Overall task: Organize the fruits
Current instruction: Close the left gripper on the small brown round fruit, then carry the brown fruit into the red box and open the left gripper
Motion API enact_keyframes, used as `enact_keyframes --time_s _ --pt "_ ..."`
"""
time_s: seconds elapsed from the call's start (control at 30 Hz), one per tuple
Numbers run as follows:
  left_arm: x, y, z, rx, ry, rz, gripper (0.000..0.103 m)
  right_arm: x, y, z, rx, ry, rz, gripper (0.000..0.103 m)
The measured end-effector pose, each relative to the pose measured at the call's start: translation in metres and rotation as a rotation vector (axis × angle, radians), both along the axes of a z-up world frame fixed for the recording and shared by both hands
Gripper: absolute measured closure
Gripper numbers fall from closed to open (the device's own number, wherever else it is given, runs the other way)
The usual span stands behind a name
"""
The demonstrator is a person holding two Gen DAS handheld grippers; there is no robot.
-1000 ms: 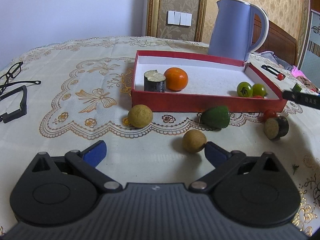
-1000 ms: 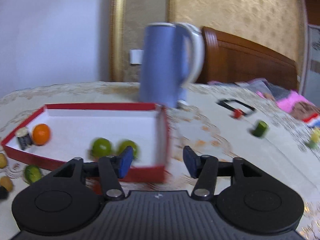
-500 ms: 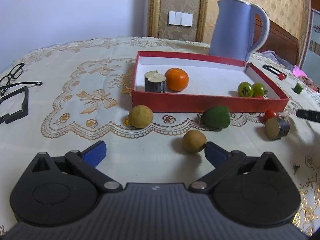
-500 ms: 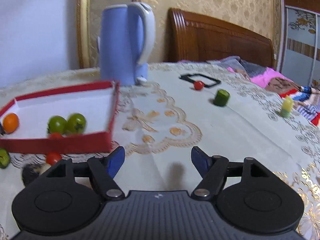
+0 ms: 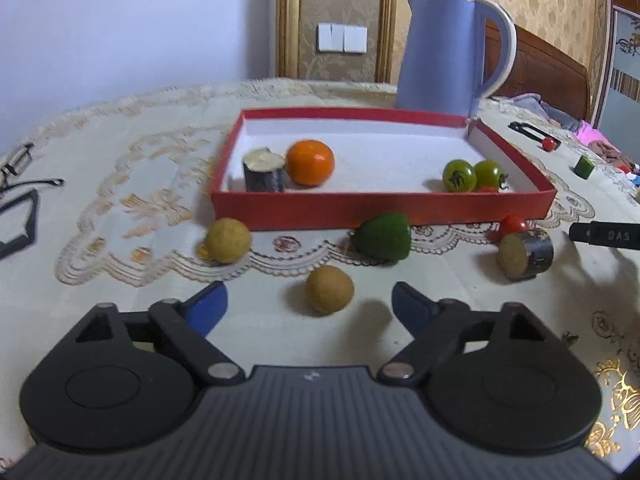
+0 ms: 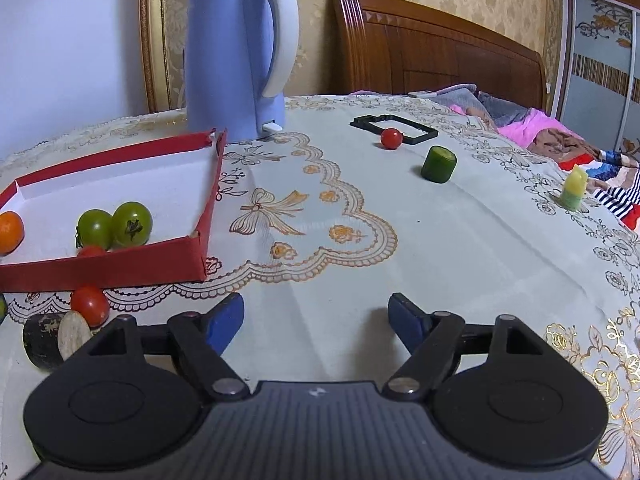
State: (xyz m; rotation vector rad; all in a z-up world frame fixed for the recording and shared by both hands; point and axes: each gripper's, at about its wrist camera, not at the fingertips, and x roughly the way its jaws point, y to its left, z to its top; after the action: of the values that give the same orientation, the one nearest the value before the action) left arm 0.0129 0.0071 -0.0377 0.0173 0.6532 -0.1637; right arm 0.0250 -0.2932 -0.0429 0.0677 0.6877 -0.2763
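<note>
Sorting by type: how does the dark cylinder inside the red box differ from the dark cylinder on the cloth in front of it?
The cylinder in the box stands upright, pale cut face up; the cylinder on the cloth lies on its side, pale face toward the left wrist camera. The first sits beside the orange; the second is outside the red box, by a red tomato. Both have dark skin and pale flesh.

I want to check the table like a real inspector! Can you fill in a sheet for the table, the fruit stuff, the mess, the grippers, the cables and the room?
Surface: tablecloth, cream with gold lace print.
Job's things: red box holds an orange, two green tomatoes, a red one and a dark stub. Outside it: two tan balls, green fruit, red tomatoes, other pieces.
Clutter: blue kettle, black frame, glasses.
Grippers: left gripper open, just been closing, tan ball between the jaws, untouched; right gripper open, just been opening, nothing between.
Cables: nothing seen.
Surroundings: bed, wall switch.
</note>
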Motion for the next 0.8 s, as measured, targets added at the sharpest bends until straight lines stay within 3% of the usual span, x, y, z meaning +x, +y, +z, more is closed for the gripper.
enact_keyframes --time_s 0.07,0.23,0.33,0.8 --pt "0.001 -0.002 -0.001 0.004 -0.007 0.012 0.023 0.000 0.000 0.000 -0.001 0.000 0.000 0.024" --pt "0.001 -0.004 0.001 0.025 -0.023 0.028 0.064 0.000 -0.001 0.000 0.006 0.002 -0.004 0.022" --pt "0.002 0.000 0.002 0.012 -0.020 0.056 0.079 0.000 -0.001 0.000 0.008 0.002 -0.004 0.022" --pt "0.003 -0.006 0.011 0.016 -0.025 0.029 0.079 0.000 -0.002 0.000 0.008 0.003 -0.006 0.021"
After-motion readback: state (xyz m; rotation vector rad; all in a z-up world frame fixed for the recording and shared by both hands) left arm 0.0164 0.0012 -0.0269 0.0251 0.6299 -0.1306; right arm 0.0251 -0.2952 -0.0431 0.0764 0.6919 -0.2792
